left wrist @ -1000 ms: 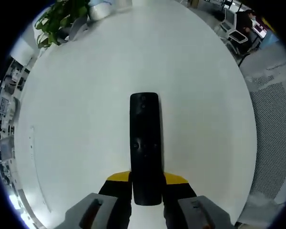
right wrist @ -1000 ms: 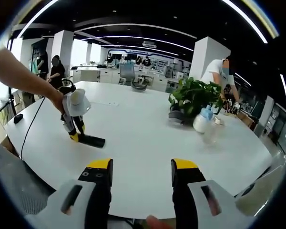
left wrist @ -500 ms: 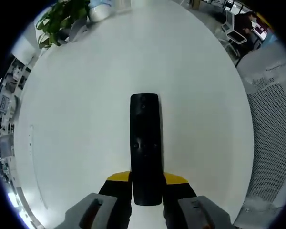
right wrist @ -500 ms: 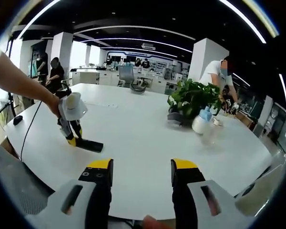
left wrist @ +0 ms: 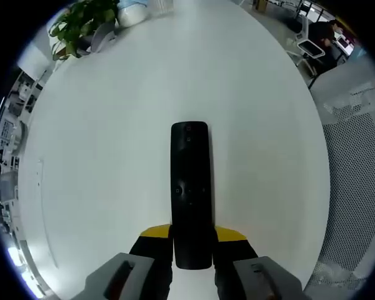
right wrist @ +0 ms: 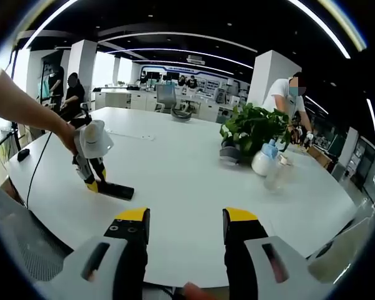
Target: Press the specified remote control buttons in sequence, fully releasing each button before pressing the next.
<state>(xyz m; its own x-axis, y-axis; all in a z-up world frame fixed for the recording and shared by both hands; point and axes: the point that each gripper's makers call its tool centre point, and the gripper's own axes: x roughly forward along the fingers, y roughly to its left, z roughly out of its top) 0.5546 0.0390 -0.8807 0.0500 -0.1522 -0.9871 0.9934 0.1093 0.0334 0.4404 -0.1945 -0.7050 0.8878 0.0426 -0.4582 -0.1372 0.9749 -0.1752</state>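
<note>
Remote clamped in left tool, right tool free

The left gripper (left wrist: 192,245) clamps the remote control (left wrist: 190,187), whose long axis runs straight ahead, flat on the table (left wrist: 100,156). The right gripper (right wrist: 182,234), jaws apart and empty, stands well off; the remote lies ahead-left.

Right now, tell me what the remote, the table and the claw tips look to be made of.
Remote: probably matte black plastic; dark, dull, no glare.
Table: a smooth white top, maybe laminate or painted board; even colour with a soft sheen, so I can't say which.
Left claw tips: yellow caps over black pads, likely plastic or rubber; they clamp the remote's near end. Right claw looks the same, jaws apart.
</note>
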